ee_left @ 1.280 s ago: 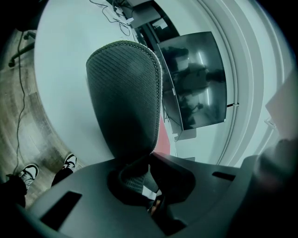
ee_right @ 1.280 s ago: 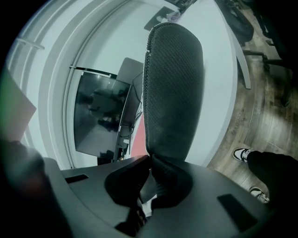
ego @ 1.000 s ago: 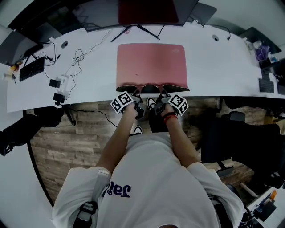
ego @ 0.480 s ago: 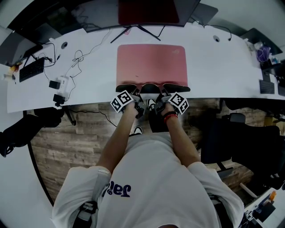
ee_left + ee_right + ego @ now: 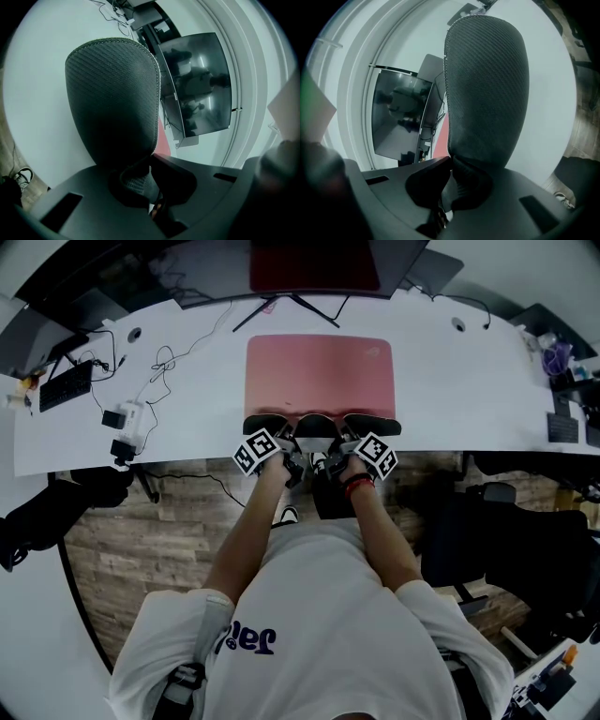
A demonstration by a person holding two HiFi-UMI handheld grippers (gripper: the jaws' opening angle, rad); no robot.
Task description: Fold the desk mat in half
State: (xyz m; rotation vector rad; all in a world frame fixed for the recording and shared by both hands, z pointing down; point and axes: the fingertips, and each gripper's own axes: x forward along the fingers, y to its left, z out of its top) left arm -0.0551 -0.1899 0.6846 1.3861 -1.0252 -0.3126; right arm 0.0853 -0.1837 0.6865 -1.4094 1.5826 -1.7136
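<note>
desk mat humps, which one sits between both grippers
The middle hump of the desk mat, flanked by the left gripper and right gripper; the other two bulge outside them.

Even, cool indoor light. The white tabletop (image 5: 197, 418) is bright, the floor (image 5: 122, 540) dim. Fisheye curving, black corners. Left tongs (image 5: 151, 161) and right tongs (image 5: 450, 161) sit blurred, shadowed, at 6 o'clock.
</note>
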